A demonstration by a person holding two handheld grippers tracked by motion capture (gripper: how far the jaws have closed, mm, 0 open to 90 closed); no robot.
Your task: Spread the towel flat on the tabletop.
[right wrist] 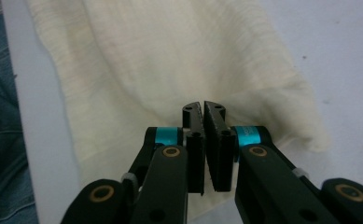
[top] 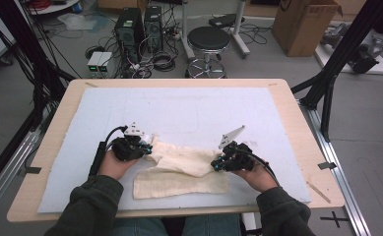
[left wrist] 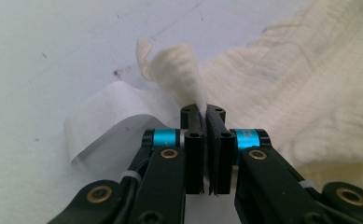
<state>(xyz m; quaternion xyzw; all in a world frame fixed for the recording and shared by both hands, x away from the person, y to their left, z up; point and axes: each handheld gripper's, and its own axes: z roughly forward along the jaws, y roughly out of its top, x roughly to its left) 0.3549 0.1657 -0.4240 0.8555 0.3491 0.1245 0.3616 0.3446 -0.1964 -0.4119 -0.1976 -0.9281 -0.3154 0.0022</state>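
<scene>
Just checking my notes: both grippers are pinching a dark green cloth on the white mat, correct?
Not quite: the cloth is cream, not dark green, as the high view shows. The left gripper and right gripper do pinch it over the white mat.

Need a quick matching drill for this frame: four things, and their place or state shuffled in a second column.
Things:
1. left hand-held gripper
2. right hand-held gripper
3. cream cloth
4. round stool

Place or state:
A. on the floor beyond the table's far edge
B. shut on the cloth's left corner, which pokes up between the jaws
C. partly folded on the white mat
D. shut at the cloth's right edge

Pairs: 1-B, 2-D, 3-C, 4-A
</scene>
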